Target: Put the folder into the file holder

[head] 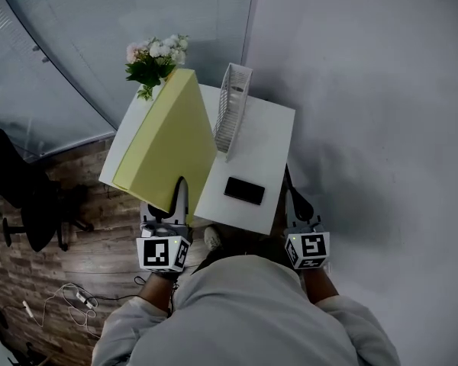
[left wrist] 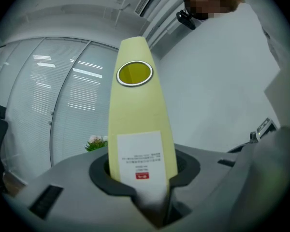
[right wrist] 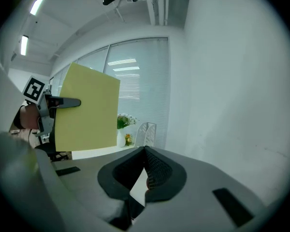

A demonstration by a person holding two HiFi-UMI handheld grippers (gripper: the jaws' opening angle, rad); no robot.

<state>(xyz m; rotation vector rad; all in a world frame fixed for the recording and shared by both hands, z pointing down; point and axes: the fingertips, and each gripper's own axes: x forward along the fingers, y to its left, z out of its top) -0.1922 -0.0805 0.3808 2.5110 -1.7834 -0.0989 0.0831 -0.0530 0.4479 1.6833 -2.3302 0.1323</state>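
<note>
The pale yellow cardboard folder (head: pixel 172 139) is off the table, clamped at the labelled lower end of its spine between the jaws of the left gripper (head: pixel 181 197). It hangs in the air just to the left of the white wire-mesh file holder (head: pixel 233 105), close beside it but apparently not touching. The file holder stands upright on the white rectangular table (head: pixel 271 151). A bunch of white flowers with green leaves (head: pixel 154 59) sits to its left and further back, and a flat black phone (head: pixel 244 191) lies on its near side. The right gripper (head: pixel 294 204) is on the near, right-hand side of the file holder, its jaw tips together with nothing between them.

The step in hand looks like carrying the folder across to the slot. It would go best with the folder brought square above the file holder, its broad face parallel to the mesh walls. It can then be lowered with a firm grip until the bottom edge rests inside. The file holder looks light, so a skewed entry could tip or push it, and the free right gripper could steady its wall. The folder's far corner should pass clear of the flowers.
</note>
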